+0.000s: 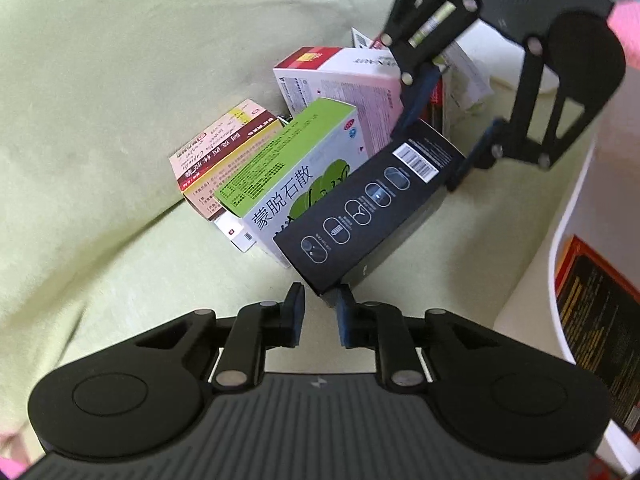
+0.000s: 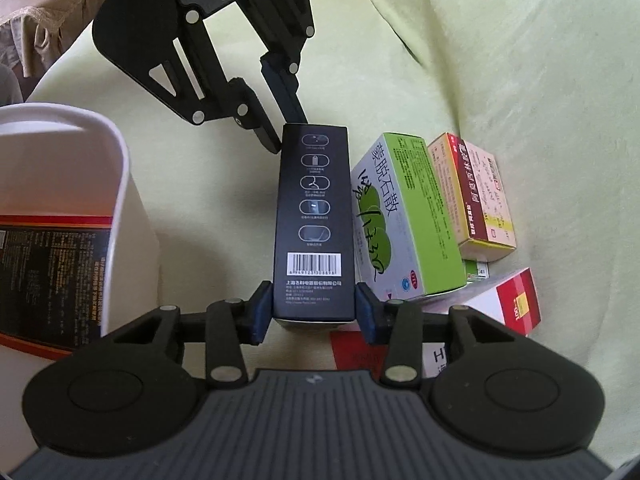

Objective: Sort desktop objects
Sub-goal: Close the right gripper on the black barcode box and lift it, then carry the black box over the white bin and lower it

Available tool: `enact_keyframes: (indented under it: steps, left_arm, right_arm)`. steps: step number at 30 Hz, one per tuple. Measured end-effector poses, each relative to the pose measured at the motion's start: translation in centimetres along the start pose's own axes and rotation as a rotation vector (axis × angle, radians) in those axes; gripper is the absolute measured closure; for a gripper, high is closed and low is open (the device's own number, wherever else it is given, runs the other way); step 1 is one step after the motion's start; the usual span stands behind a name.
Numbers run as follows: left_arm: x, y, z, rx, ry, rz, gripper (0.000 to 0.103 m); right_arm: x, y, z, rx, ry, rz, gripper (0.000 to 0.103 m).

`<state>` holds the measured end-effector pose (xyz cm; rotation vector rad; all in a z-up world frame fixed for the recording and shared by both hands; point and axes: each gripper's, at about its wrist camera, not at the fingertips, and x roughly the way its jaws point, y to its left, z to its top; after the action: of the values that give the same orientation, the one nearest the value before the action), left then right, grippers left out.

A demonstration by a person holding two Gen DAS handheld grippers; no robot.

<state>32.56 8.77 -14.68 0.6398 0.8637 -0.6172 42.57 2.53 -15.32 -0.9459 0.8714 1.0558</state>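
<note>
A long box (image 2: 312, 220) stands at the centre on a cloth-covered surface (image 2: 520, 60), a row of smaller boxes (image 2: 404, 216) leaning just beside it on its right. A bin (image 2: 120, 184) stands to its left (holding another box (image 2: 52, 276)).

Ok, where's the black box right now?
The black box sits between the right claw's fingers, green-and-white box beside it, white bin on its other side.

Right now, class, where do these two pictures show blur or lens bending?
Left wrist view: the right tongs are motion-blurred at top; the bin rim bows. Right wrist view: sharp on the black box, whose barcode is readable; edges curve, corners are black.
</note>
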Motion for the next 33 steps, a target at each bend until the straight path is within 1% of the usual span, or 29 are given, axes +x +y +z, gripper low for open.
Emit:
enact_keyframes:
  steps: [4, 6, 12, 14, 18, 22, 27, 33]
  left_arm:
    - [0.9, 0.7, 0.1, -0.008, -0.006, -0.014, 0.079]
    - [0.9, 0.8, 0.1, -0.009, -0.01, -0.014, 0.079]
    - [-0.6, 0.6, -0.4, -0.017, -0.023, 0.002, 0.08]
    - [-1.8, 0.5, -0.4, -0.014, -0.03, 0.016, 0.08]
    - [-5.2, 0.6, -0.1, -0.021, -0.072, 0.053, 0.08]
    - [-8.9, 0.1, 0.3, -0.019, -0.119, 0.084, 0.08]
    - [-13.4, -2.1, 0.7, 0.008, -0.172, 0.122, 0.08]
    - [-17.3, -5.8, 0.2, 0.019, -0.205, 0.123, 0.08]
  right_arm:
    - [0.0, -0.3, -0.1, 0.023, -0.024, 0.008, 0.064]
    - [-0.3, -0.2, -0.2, 0.021, -0.038, -0.003, 0.064]
    - [-1.9, 0.8, 0.6, -0.004, -0.07, -0.029, 0.064]
    - [-2.8, 1.0, 1.1, -0.012, -0.081, -0.038, 0.064]
    - [-5.2, 1.2, 2.2, -0.019, -0.115, -0.067, 0.064]
    - [-8.7, 2.1, 2.7, -0.018, -0.15, -0.099, 0.064]
    - [-13.0, 4.2, 2.5, -0.024, -0.171, -0.125, 0.064]
    - [-16.8, 7.9, 1.5, -0.036, -0.178, -0.13, 0.064]
